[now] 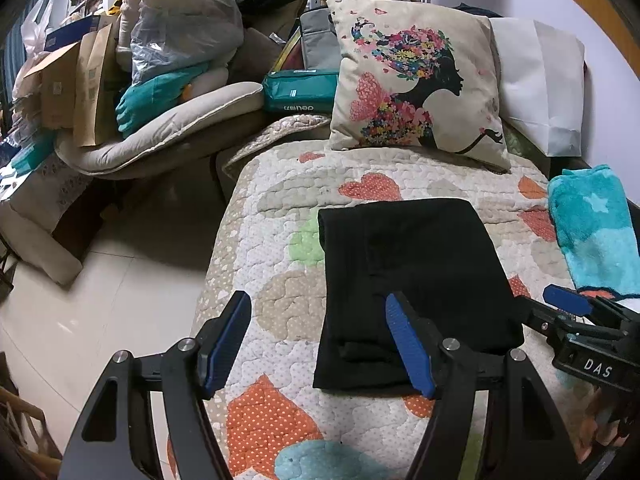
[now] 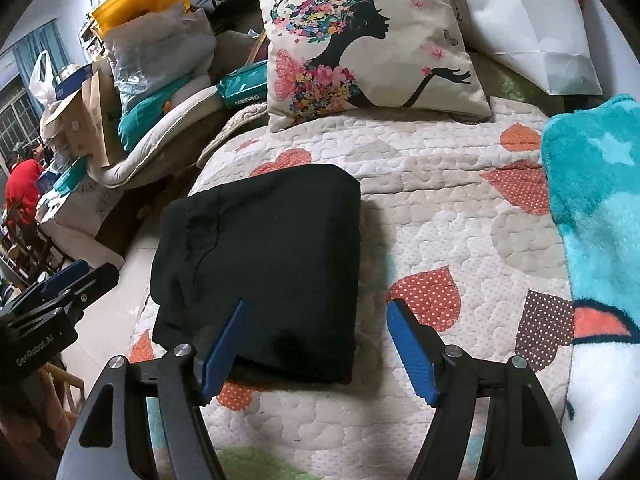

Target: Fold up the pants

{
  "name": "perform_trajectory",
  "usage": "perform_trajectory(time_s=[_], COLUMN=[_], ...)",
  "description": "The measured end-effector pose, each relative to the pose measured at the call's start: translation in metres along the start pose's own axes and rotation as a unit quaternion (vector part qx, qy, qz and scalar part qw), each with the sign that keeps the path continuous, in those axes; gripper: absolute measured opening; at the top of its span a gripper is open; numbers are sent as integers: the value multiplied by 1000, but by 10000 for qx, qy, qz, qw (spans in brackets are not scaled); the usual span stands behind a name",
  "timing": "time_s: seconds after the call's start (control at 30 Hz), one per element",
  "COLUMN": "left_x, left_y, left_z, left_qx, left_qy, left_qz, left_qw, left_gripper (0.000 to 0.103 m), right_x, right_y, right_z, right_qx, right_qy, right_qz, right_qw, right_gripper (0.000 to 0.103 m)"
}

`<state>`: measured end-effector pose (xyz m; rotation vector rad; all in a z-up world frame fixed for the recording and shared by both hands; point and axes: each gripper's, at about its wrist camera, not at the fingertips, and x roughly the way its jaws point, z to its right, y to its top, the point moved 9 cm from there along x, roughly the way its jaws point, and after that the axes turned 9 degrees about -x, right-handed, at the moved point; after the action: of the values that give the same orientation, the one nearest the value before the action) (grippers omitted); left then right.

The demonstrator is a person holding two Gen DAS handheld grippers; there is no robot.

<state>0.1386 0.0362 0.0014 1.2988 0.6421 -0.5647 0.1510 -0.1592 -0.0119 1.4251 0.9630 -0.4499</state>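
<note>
- Left wrist view: the left gripper (image 1: 320, 344) stands wide apart and empty above the quilt's (image 1: 280, 208) near edge. The black pants (image 1: 412, 280) lie in a compact rectangle mid-quilt; folding looks finished, though dark cloth hides the layers. The right gripper (image 1: 560, 304) hovers beside them.
- Right wrist view: the right gripper (image 2: 316, 344) gapes, gripping nothing, over the pants' (image 2: 264, 264) near edge. Any next move is a light smoothing. The pillow (image 2: 372, 48) and teal blanket (image 2: 596, 208) sit clear.
</note>
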Motion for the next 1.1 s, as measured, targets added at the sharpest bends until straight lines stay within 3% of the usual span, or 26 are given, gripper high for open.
perform_trajectory(time_s=[0.43,0.8,0.9,1.03,1.1], left_x=[6,18,21,26,29], left_y=[-3,-10,-12,-15,-15], left_z=[-2,-7,-8,-11,-13], left_qx=[1,-143,-155,-189,-265], left_qy=[52,49,86,129,116], left_qz=[-84,-395,-465,-551,-610], left_qw=[10000,9991,9988,9982,9977], left_gripper=[69,69,69,69,69], right_x=[1,-3,-10,-33,-51], right_y=[-1,3,9,25,33], right_z=[-2,2,3,2,0], right_qx=[-122,-101,-149,-368,-529], right_qy=[-72,-153,-276,-619,-994], right_qz=[-13,75,240,769,1160], right_qw=[9999,9998,9992,9944,9868], right_gripper=[78,80,83,88,98])
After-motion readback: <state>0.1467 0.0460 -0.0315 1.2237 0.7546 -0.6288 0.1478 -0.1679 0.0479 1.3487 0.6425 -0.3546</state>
